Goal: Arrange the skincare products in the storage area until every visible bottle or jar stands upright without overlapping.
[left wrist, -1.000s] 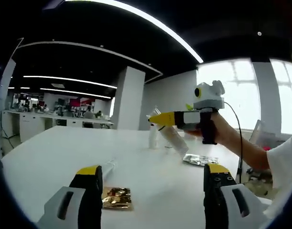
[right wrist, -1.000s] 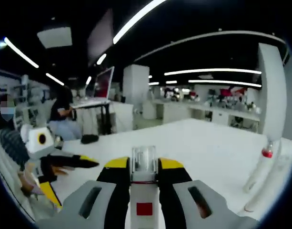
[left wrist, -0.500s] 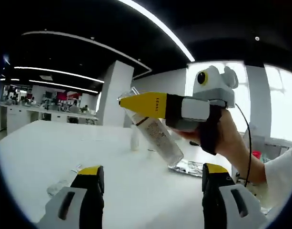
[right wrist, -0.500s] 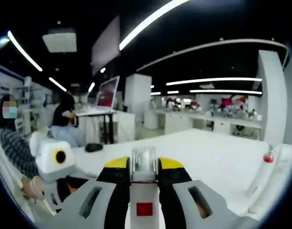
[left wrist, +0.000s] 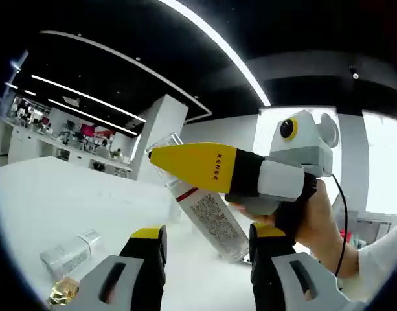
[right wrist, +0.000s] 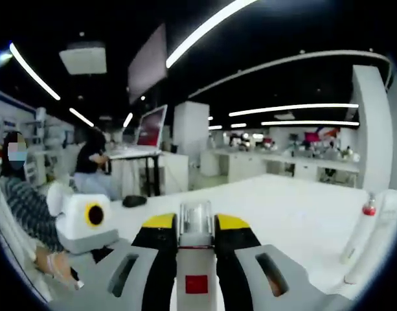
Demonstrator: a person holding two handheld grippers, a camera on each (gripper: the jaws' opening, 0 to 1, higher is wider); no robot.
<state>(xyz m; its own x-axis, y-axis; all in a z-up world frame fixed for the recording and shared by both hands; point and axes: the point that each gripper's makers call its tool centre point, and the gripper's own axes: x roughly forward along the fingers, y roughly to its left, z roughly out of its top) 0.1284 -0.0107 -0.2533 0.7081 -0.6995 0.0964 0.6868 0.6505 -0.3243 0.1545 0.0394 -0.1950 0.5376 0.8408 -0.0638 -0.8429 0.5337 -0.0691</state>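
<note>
- Two tools show in the left gripper view: the left tool (left wrist: 204, 243) rises from the bottom with its yellow-tipped jaws set apart and nothing between them, though the gap looks fairly narrow
- Low at the left of that view, a clear glass bottle (left wrist: 72, 251) lies on its side on the white tabletop (left wrist: 49, 194), with a crinkled gold packet (left wrist: 63, 291) just beside it near the left jaw
- Toward the middle, the right tool (left wrist: 160, 155) reaches in from the right, held in a person's hand (left wrist: 315, 223); its jaws are clamped on a clear tube-shaped bottle (left wrist: 211, 217) with a printed label and a red band
- That held bottle is tilted, its cap end up and to the left, and it is lifted off the tabletop, just above and between the left tool's jaws
- In the right gripper view, the left tool (right wrist: 81, 223) appears at the lower left, its white body with a yellow ring toward the camera
- At the middle, the right tool (right wrist: 195, 223) grips the same bottle (right wrist: 195, 223), whose clear cap stands between the yellow tips and whose white body carries a red square
- At the far right, a slim white bottle with a red top (right wrist: 357, 233) stands leaning on the tabletop (right wrist: 282, 201), well apart from the tool
</note>
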